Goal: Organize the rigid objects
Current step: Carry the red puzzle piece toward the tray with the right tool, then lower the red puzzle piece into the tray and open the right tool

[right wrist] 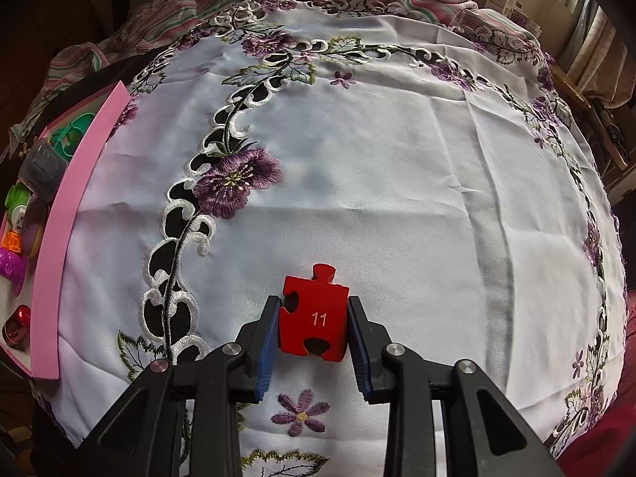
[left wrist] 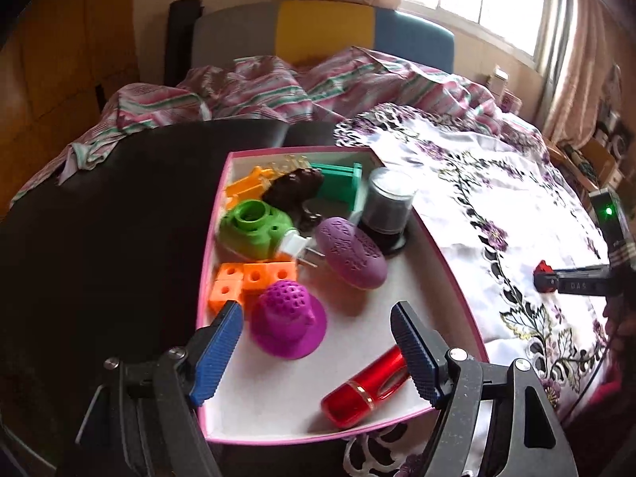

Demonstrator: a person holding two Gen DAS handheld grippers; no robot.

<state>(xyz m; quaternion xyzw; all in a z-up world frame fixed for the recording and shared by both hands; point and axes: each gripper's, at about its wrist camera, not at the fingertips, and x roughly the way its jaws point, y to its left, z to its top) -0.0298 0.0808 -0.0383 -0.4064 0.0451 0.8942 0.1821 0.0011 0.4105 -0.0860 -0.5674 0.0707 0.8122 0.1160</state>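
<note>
A pink-rimmed box (left wrist: 451,274) holds several rigid things: a magenta perforated dome (left wrist: 288,324), a red metallic tube (left wrist: 365,385), a purple oval (left wrist: 351,252), orange holed blocks (left wrist: 246,278), a green plug-in device (left wrist: 254,230), a silver cylinder (left wrist: 387,198), a brown figurine (left wrist: 296,190) and a teal piece (left wrist: 338,183). My left gripper (left wrist: 317,312) hangs open over the box's near end, the dome and the tube below its fingers, nothing gripped. My right gripper (right wrist: 314,301) is shut on a red puzzle piece (right wrist: 314,318) marked 11, over the white cloth; it also shows at the right of the left wrist view (left wrist: 544,276).
A white cloth with purple embroidered flowers (right wrist: 397,159) covers the surface right of the box wall (right wrist: 51,238). A black surface (left wrist: 119,218) lies left of the box. A striped blanket (left wrist: 278,87) is heaped behind, and cluttered shelves (left wrist: 604,151) stand by the window.
</note>
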